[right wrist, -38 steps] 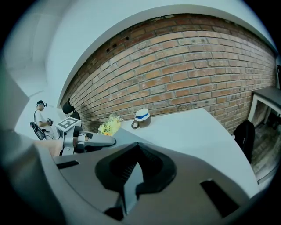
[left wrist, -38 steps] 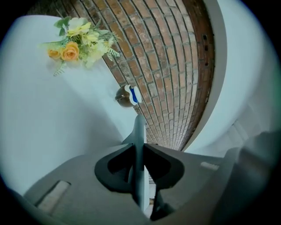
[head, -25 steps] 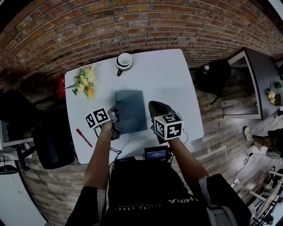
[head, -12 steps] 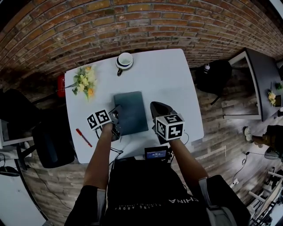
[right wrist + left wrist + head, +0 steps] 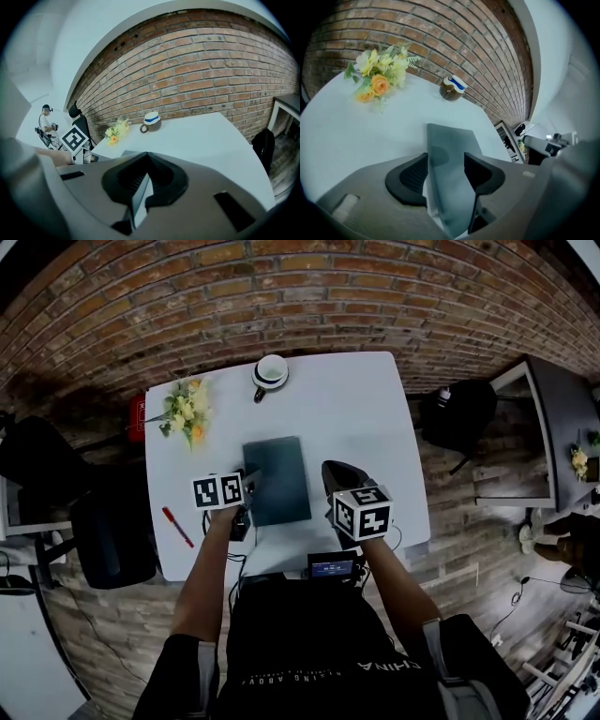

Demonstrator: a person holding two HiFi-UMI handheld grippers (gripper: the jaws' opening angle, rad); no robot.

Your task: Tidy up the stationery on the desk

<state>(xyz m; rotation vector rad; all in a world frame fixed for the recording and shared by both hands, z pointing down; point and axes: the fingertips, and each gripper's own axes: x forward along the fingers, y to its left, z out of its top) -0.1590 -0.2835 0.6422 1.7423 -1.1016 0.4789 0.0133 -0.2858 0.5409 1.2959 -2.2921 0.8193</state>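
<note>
1. Desk (image 5: 356,399): the white top is filling the middle of the head view. A cup (image 5: 270,371) is standing at its upper edge and flowers (image 5: 186,413) at upper left. Neither is shifting from a second ago.
2. Notebook (image 5: 277,474): dark cover, closed, lying flat at centre frame between the two grippers. It is sitting where it sat a second ago, roughly squared with the desk.
3. Left gripper (image 5: 446,171): the change is happening here.
   - Its jaws have just been opening and are now standing wide, released.
   - The notebook's near left edge is running between the pads, but neither pad is pressing on it.
   - In the head view its marker cube is now showing one flat face where two were showing, so the wrist has been rolling.
4. Right gripper (image 5: 146,161): it is sitting just right of the notebook with its jaws clenched together. It seems to be gripping nothing, with only a sliver of notebook and desk showing through the gap behind the tips.
5. Red pen (image 5: 176,527): lying loose by the desk's lower left edge, well apart from both grippers.
6. Reading: the notebook placement is looking finished. The pen is likely waiting next, and the freed left gripper is the nearer one.
</note>
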